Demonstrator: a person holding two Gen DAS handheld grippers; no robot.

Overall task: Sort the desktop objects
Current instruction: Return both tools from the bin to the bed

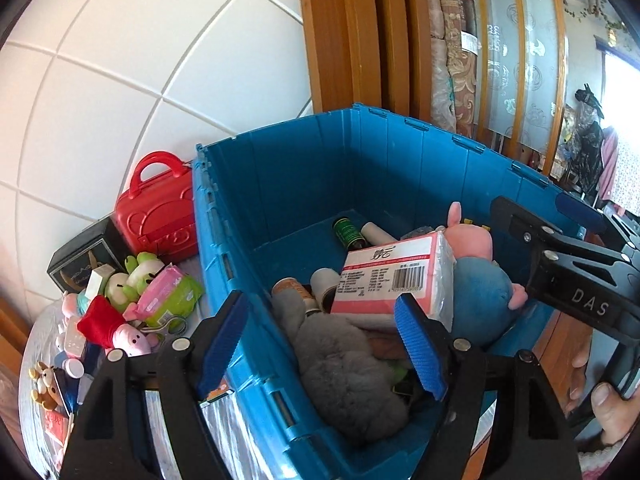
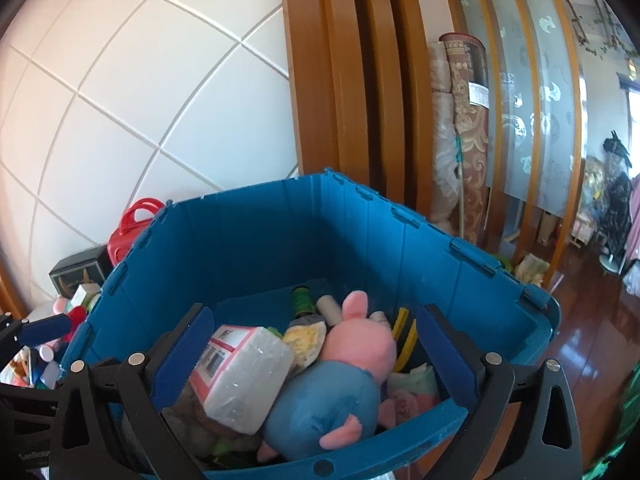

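The blue crate (image 2: 360, 240) is smooth, slightly glossy moulded plastic. In it, the pig doll (image 2: 340, 380) is soft matt plush, the tissue pack (image 1: 394, 276) shiny film-wrapped. At nine o'clock, a glossy red plastic case (image 1: 158, 208). The floor (image 2: 600, 340) is polished, reflective wood.

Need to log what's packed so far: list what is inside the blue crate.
In the blue crate: pig plush, tissue pack, grey plush, green bottle, some tubes. Whatever lies beneath them is covered.
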